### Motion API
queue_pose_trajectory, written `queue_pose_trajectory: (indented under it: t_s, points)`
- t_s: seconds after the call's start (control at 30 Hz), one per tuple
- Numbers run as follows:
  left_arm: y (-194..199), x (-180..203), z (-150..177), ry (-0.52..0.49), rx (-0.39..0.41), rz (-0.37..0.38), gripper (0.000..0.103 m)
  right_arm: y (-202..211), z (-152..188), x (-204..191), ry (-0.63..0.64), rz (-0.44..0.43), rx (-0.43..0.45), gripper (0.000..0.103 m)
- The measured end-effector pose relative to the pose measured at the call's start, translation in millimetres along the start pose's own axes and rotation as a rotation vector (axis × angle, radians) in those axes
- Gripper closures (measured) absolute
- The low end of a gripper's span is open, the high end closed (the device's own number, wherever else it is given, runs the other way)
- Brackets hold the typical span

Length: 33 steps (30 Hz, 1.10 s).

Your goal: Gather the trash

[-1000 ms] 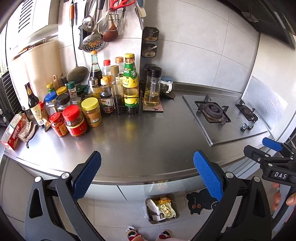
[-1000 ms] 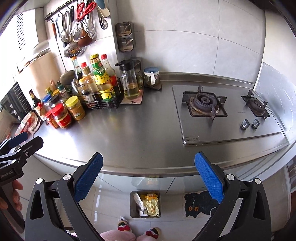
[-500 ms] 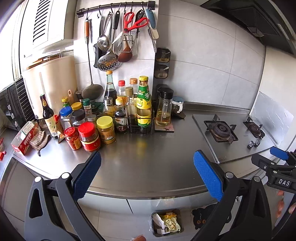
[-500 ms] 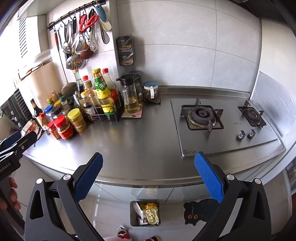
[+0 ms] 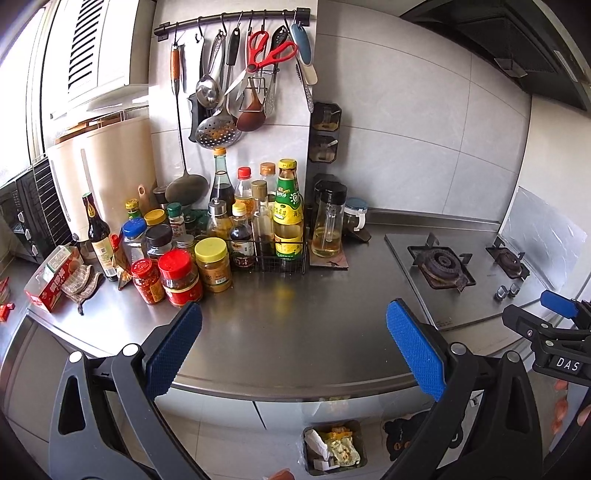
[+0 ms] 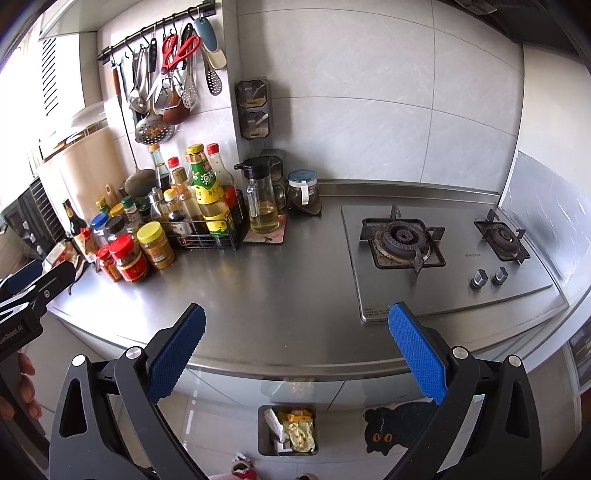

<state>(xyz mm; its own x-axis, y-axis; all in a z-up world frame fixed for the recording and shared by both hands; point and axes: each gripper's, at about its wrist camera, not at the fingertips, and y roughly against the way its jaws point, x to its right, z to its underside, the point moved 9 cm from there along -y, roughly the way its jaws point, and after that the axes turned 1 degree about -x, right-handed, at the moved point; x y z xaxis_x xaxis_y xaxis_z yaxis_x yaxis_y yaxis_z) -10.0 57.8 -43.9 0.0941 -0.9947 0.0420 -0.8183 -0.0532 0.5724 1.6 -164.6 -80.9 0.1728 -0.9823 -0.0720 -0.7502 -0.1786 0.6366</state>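
Note:
A small grey trash bin (image 5: 334,450) stands on the floor below the steel counter edge, holding crumpled yellow and white wrappers; it also shows in the right wrist view (image 6: 288,430). My left gripper (image 5: 293,345) is open and empty, held above the counter's front edge. My right gripper (image 6: 295,347) is open and empty at about the same height, to the right of the left one. Each gripper shows at the edge of the other's view. No loose trash shows on the counter.
The steel counter (image 5: 295,317) carries a cluster of sauce bottles and jars (image 5: 207,236) at the back left, a red carton (image 5: 55,277) and a cloth at far left, a gas hob (image 6: 443,251) at right. Utensils hang on a wall rail (image 5: 236,22). A black cat mat (image 6: 391,428) lies on the floor.
Both grippers have risen and tilted up: the counter and bin sit lower in view, and the wall rail with utensils now shows in full. Both stay open.

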Motion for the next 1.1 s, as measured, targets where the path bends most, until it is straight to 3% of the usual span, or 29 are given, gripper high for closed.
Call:
queue_pose_trajectory:
  t_s: [1.1]
  points:
    - [-2.3,1.6,-5.5,-0.007,0.008,-0.008,0.008,-0.8,-8.9,-0.3,-0.002,0.007,0.011,0.003]
